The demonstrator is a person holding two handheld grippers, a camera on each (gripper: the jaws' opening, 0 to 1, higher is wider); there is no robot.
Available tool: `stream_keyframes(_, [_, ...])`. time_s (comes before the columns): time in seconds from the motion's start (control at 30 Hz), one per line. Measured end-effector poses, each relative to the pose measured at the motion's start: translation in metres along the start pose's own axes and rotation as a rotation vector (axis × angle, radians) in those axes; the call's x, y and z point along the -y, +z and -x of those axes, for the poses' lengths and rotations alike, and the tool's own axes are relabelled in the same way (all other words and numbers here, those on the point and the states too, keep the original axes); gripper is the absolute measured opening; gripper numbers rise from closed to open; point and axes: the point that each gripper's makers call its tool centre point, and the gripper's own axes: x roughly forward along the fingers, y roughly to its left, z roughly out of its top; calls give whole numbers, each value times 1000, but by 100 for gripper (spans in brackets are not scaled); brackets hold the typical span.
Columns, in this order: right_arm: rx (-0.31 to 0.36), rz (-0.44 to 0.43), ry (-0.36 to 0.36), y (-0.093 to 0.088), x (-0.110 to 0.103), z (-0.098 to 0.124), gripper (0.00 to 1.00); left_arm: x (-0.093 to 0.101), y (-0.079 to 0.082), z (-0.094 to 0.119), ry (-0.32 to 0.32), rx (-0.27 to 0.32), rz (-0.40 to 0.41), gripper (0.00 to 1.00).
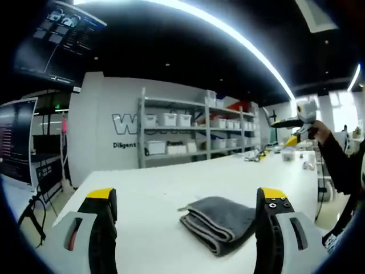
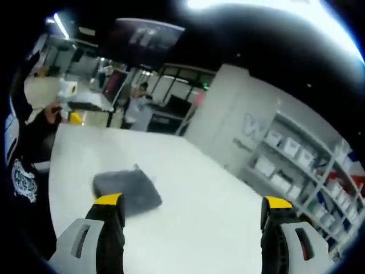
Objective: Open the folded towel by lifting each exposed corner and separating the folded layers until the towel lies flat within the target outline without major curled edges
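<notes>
Left hand-held gripper (image 1: pixel 185 208) hangs with jaws spread wide, right hand-held gripper (image 2: pixel 193 216) likewise, over the soft, limp folded grey towel (image 1: pixel 219 221) on the white bench (image 1: pixel 148 200); its raised corner looks the easiest pinch.

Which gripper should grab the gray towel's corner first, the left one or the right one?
Probably the left. The folded towel lies just ahead of the left gripper, beside its right finger, with its layered edges facing it. In the right gripper view the towel looks blurred and off to one side.
</notes>
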Motion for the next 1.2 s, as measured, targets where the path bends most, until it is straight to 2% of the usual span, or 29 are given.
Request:
stream_keyframes(0.1, [-4,23,17,11,6,-4,100,2,5,1,21,37,52,100])
stream_keyframes(0.13, [3,48,17,21,12,-9,100,3,9,2,27,57,75,100])
stream_keyframes(0.27, [-30,94,39,33,18,-16,100,5,17,4,37,73,84,100])
stream_keyframes(0.47, [-44,148,71,57,25,-21,100,12,22,4,27,83,93,100])
stream_keyframes(0.6, [-57,197,99,71,29,-25,100,18,25,4,20,101,135,100])
stream_keyframes(0.7, [-75,211,116,80,34,-26,100,9,37,9,76,169,197,100])
stream_keyframes(1.03, [-106,296,132,114,48,-31,100,8,55,15,88,212,197,100])
stream_keyframes(1.2, [-126,335,202,125,41,-30,100,14,63,17,70,230,209,100])
